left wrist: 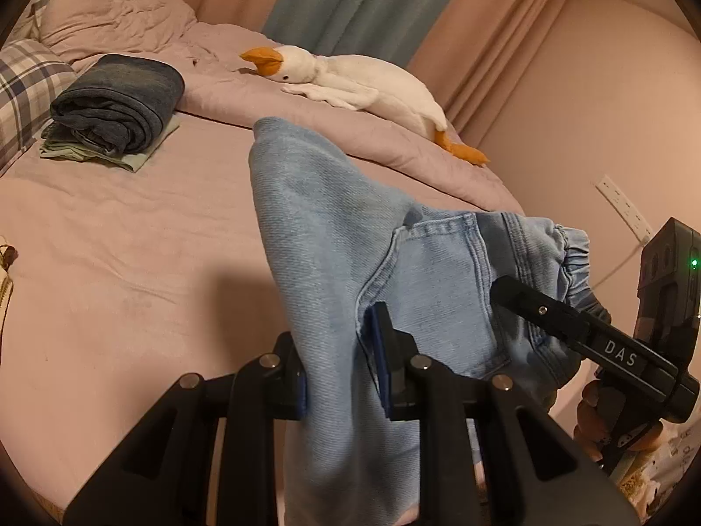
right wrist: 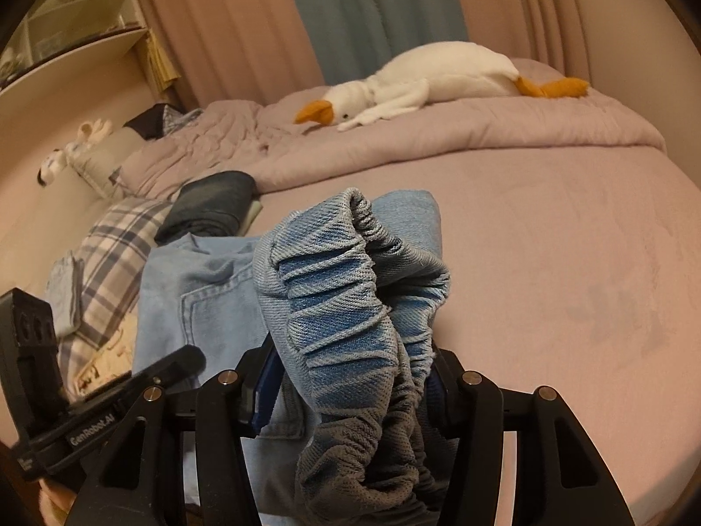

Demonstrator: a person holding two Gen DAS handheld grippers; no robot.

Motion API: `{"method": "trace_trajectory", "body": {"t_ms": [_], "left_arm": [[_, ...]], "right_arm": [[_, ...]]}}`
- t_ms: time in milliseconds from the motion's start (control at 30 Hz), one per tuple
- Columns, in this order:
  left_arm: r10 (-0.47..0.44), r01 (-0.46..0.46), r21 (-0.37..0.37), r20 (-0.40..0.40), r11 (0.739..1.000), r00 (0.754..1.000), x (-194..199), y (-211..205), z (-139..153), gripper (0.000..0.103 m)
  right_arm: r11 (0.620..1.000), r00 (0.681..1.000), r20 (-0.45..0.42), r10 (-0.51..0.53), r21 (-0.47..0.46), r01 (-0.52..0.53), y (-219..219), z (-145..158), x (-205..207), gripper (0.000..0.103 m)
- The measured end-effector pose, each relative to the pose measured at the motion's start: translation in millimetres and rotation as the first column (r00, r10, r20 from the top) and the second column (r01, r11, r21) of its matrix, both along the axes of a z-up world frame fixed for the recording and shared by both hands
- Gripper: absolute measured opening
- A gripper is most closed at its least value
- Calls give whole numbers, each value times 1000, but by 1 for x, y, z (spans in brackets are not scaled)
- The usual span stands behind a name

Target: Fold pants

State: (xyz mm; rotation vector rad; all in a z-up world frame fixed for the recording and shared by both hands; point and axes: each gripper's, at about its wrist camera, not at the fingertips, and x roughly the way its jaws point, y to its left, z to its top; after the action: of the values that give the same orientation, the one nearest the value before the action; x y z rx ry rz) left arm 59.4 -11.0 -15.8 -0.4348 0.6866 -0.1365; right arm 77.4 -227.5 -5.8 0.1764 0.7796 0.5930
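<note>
We hold the light-blue pants (left wrist: 333,236) off the bed (left wrist: 131,236), the left tool (left wrist: 346,377) clamped on denim near the pocket, the right tool (right wrist: 350,377) clamped on the elastic waistband (right wrist: 333,289) bunched ahead of it, probably to spread them flat.

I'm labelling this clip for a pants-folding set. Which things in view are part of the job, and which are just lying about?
Part of the job:
- light jeans
- left gripper, shut on the denim
- right gripper, shut on the waistband
- bed, the folding surface

Lying about:
- dark folded jeans
- plush goose
- plaid pillow
- curtains
</note>
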Motion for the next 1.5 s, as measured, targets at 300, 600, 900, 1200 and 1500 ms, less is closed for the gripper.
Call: {"method": "trace_trajectory", "body": {"t_ms": [300, 600, 900, 1200, 1500], "left_arm": [[19, -16, 47, -65, 999, 998, 30, 0, -24, 22], [22, -12, 76, -128, 997, 992, 52, -6, -52, 23], [20, -6, 73, -188, 997, 982, 72, -8, -74, 23], [18, -1, 70, -241, 998, 970, 84, -7, -92, 24], [69, -28, 145, -287, 989, 955, 82, -10, -104, 55]], "right_arm": [[1000, 999, -45, 6, -15, -7, 10, -24, 19, 56], [998, 995, -96, -13, -64, 7, 14, -41, 35, 56], [997, 984, -173, -39, -76, 26, 15, -60, 48, 57], [994, 974, -221, -51, -105, 28, 18, -73, 55, 57], [986, 949, -300, -98, -161, 51, 18, -93, 63, 65]]}}
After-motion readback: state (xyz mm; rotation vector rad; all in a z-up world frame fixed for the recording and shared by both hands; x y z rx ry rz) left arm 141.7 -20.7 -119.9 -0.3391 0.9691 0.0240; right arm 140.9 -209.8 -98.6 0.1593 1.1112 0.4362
